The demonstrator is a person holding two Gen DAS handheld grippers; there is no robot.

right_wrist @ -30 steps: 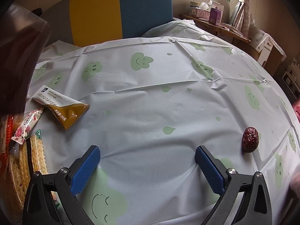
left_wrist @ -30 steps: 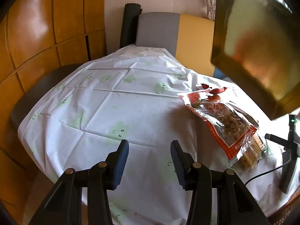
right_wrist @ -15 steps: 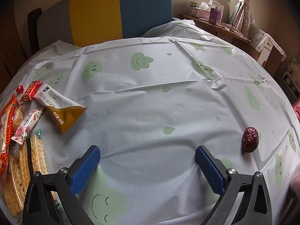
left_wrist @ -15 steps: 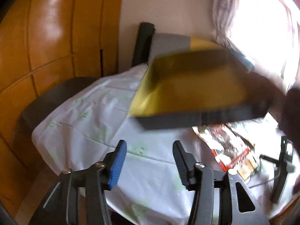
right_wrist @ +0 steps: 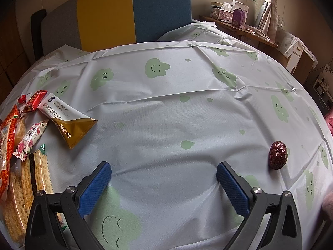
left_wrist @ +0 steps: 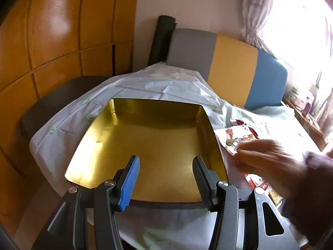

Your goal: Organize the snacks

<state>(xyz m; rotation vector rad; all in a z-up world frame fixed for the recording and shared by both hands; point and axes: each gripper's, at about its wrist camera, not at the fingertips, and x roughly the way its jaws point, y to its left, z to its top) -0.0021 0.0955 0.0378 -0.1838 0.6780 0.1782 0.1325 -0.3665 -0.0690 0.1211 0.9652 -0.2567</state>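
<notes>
Left wrist view: a gold tray (left_wrist: 149,145) sits on the cloth-covered counter (left_wrist: 62,125), and nothing lies in it. The left gripper (left_wrist: 165,174) hangs over the tray's near edge, its fingers partly apart with nothing between them. A person's bare hand (left_wrist: 264,160) reaches in from the right, blurred, over a red-and-white snack packet (left_wrist: 237,135) that lies just beside the tray. Whether the hand grips that packet I cannot tell.

Right wrist view: the right gripper (right_wrist: 163,179) points down at bare cloth, fingers wide and empty. A heap of snacks lies at the left edge: a white-and-gold sachet (right_wrist: 70,123), a rose-print pack (right_wrist: 29,138), a small red bar (right_wrist: 34,101) and rice crackers (right_wrist: 27,183). A lone red date (right_wrist: 278,155) lies well apart on the right.

The task looks barely begun: the tray is out, but every snack in sight is outside it and has yet to be put in.
</notes>
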